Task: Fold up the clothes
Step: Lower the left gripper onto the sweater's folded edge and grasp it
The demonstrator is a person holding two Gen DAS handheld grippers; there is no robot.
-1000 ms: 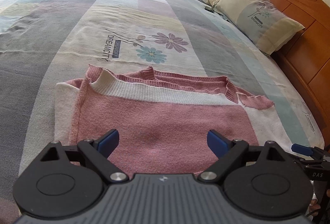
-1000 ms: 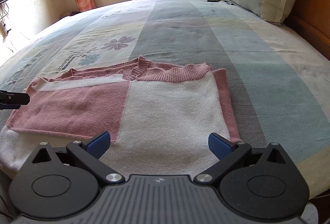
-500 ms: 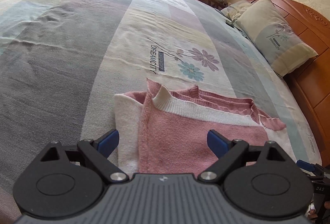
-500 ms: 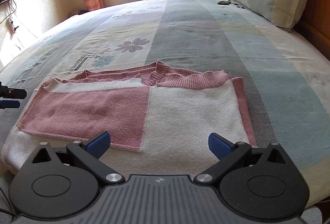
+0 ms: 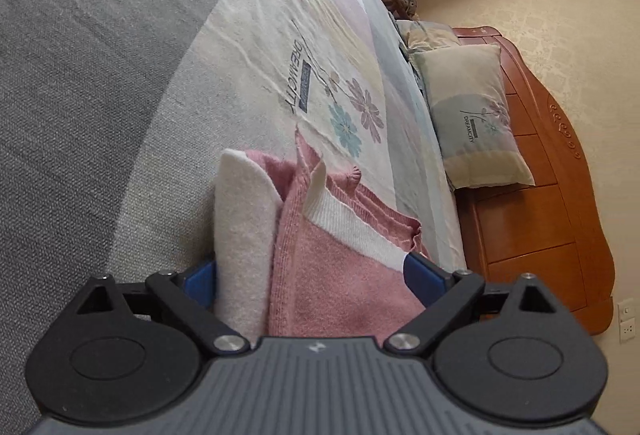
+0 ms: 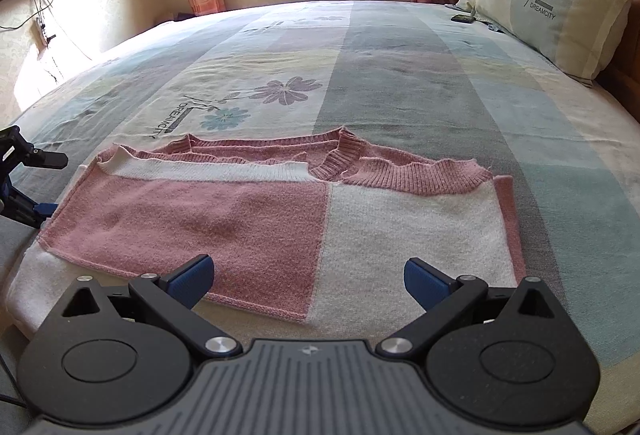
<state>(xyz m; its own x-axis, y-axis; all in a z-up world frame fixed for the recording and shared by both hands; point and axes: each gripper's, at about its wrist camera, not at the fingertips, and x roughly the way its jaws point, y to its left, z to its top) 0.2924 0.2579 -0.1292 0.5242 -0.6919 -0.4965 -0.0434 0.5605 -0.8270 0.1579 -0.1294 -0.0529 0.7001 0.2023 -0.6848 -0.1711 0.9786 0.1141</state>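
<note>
Here, left gripper [image 5: 310, 277]: jaws wide, straddling the sweater's left edge, gripping nothing.
Right gripper [image 6: 308, 277]: jaws spread, empty, over the near hem.
Sweater [image 6: 280, 219]: pink-and-white knit, folded flat on the bedsheet [image 6: 400, 75], near the front edge.
Pillow [image 6: 552, 15]: against the headboard [image 5: 560, 195].

Both grippers' fingers [image 5: 424, 277] [image 6: 426, 277] spread wide

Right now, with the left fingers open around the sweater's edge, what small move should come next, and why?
Probably close the left gripper on the sweater. Its fingers already straddle the white and pink layers at that side edge, so a pinch would secure them for the next fold. The right gripper hovers open over the near hem and grips nothing.
</note>
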